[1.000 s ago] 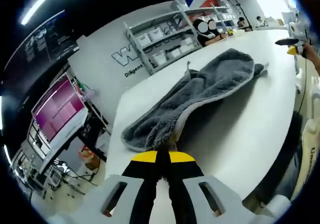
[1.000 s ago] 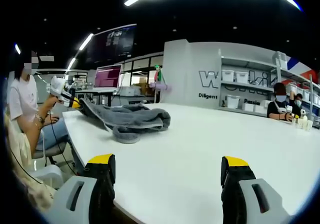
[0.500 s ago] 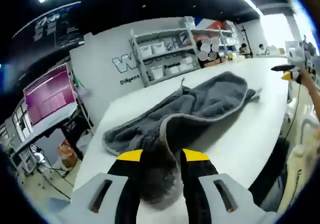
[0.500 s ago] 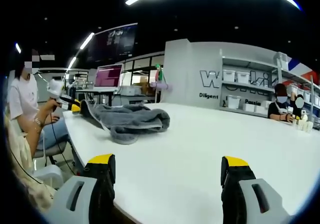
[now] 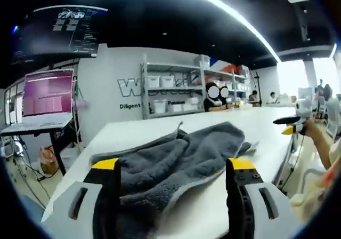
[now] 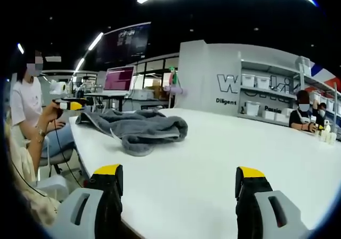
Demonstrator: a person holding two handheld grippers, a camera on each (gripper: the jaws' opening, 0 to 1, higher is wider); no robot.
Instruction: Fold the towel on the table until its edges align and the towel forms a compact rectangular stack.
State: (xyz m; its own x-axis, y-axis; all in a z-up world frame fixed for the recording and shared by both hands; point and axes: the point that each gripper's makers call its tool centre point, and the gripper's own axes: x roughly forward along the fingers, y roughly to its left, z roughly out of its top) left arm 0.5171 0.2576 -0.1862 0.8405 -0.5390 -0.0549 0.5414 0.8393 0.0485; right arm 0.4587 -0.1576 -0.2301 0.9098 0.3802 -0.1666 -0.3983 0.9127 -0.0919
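My left gripper (image 5: 173, 169) jaws wide apart, gripping nothing, low over near end of towel (image 5: 176, 161); towel rumpled, half folded on table (image 6: 224, 153). My right gripper (image 6: 181, 176) open, empty, well apart, waiting
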